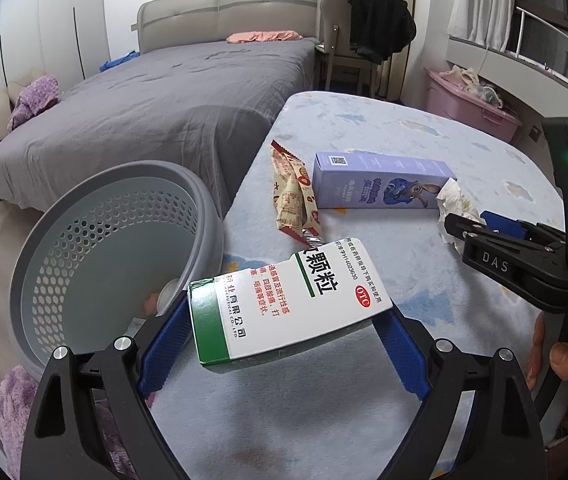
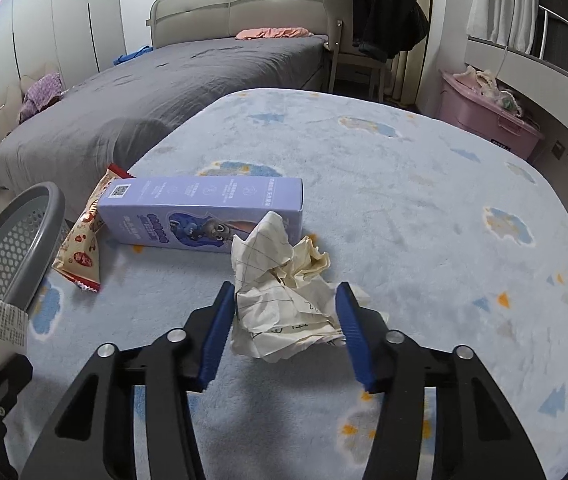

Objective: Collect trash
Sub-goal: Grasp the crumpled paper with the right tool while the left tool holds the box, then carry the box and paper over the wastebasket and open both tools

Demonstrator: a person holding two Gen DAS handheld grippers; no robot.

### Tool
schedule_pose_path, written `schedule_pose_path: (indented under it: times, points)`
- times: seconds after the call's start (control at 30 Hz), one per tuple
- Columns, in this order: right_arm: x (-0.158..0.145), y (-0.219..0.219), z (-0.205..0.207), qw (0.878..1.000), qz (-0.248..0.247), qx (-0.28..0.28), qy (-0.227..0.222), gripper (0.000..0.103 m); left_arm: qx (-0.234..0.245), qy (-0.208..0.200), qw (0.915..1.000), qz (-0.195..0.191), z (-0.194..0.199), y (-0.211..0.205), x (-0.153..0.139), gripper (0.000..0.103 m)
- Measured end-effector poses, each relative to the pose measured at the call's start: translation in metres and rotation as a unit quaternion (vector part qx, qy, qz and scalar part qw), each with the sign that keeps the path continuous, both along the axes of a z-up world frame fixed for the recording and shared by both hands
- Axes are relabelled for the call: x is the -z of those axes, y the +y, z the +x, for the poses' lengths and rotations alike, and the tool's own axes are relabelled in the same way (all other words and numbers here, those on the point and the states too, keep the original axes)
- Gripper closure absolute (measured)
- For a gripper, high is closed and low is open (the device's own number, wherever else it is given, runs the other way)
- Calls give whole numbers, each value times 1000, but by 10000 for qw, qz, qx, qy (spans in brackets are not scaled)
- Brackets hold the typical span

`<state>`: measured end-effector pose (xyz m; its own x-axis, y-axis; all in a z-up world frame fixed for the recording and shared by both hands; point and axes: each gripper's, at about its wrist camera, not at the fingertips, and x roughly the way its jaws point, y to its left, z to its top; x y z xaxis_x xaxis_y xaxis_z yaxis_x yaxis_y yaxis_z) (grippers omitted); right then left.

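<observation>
Clamped wide between the left gripper's blue pads, a white-and-green medicine box hangs just beside the grey perforated basket, which holds a small pale round thing I cannot identify. On the pale blue blanket, one crumpled paper wad sits between the right gripper's jaws, the pads at its sides, grip uncertain. Beyond lie one purple carton and one snack wrapper.

A bedroom with white walls: a grey-sheeted bed with a padded headboard, a chair draped in dark clothing, a curtained window.
</observation>
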<state>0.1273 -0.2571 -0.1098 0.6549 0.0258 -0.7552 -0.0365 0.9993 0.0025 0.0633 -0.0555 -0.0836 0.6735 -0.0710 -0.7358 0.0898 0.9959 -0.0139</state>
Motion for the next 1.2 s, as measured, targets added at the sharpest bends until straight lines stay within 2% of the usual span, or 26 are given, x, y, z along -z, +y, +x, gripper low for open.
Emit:
schedule_pose_path:
  times: [0.27,0.63,0.93,1.2]
  points:
    - [-11,1,-23,9996,283,67,-63,56,-67,-106,9999,-62,-6,8,-11,16]
    - [-36,29,-72,9981,569,25,-255,57,-189,-282,9993,-181,-23,41,-28,16]
    - [-44,74,-92,9956,870,-200,-273,56,-475,-344,9981,-209,-22,91,-32,16]
    - [-49,132,-84,9930,924,-685,-249,56,-788,-361,9962,0,-13,145,-36,16]
